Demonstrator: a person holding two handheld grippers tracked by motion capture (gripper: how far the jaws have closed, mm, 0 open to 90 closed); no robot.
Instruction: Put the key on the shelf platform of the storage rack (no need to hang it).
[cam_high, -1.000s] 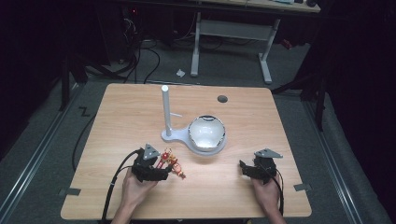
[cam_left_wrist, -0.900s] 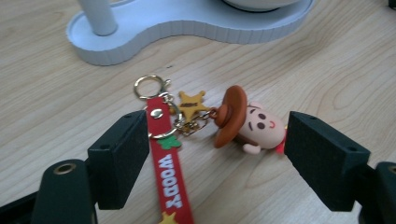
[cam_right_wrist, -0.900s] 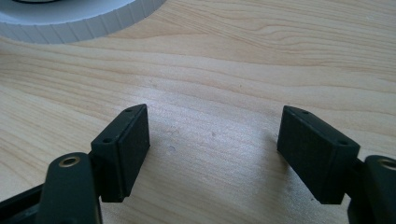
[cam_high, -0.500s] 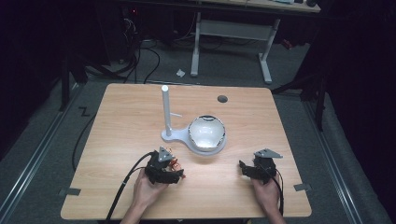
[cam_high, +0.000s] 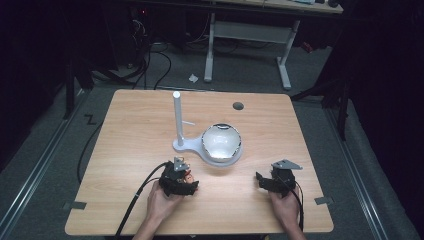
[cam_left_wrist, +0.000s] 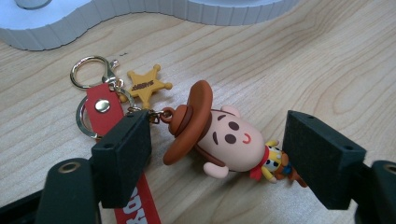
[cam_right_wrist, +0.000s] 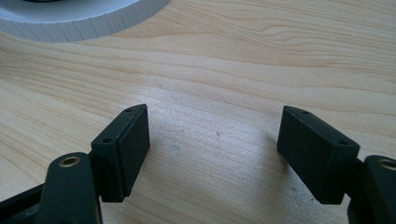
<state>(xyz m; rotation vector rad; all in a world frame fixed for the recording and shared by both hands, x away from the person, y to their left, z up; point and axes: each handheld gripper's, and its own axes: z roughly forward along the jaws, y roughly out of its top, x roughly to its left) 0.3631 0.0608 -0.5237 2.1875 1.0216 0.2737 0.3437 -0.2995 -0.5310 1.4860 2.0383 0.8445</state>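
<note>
The keychain (cam_left_wrist: 210, 135) lies flat on the table (cam_high: 125, 130), near the white stand (cam_high: 180, 142) and not yet lifted. The left gripper (cam_left_wrist: 217, 154) straddles its cowboy figure, jaws apart with pads not pressing. The right gripper (cam_right_wrist: 215, 149) waits wide over bare wood. Gripping and hanging remain.

Right hand-held gripper (cam_right_wrist: 212, 149) jaws apart over bare wooden table (cam_right_wrist: 261, 56); ribbed white base (cam_right_wrist: 84, 18) at top left.
</note>
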